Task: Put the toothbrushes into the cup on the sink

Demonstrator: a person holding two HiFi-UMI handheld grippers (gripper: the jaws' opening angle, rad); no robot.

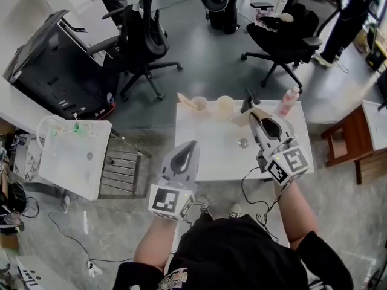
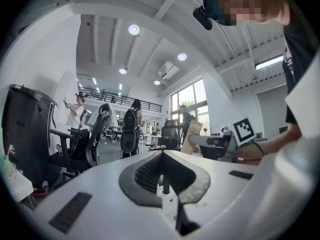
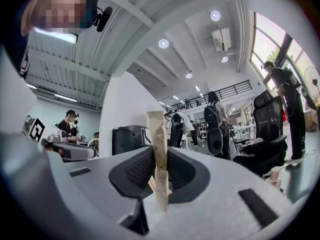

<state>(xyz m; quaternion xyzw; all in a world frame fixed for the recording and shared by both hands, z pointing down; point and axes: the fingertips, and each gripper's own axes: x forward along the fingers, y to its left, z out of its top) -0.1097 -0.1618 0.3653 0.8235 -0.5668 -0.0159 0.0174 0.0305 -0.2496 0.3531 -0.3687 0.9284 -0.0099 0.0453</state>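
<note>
The left claw hangs pressed together and empty over the tabletop, while near the cup the right claw pinches a flat, pale toothbrush across its handle, which is probably light, stiff and a little slick.

Overhead above sink; others seemingly upward

Tabletop bare through the middle; open lane between left gripper and right gripper. Far edge blocked: left cup, right cup side by side, pink bottle near far-right corner. Wire rack flanks left side.
</note>
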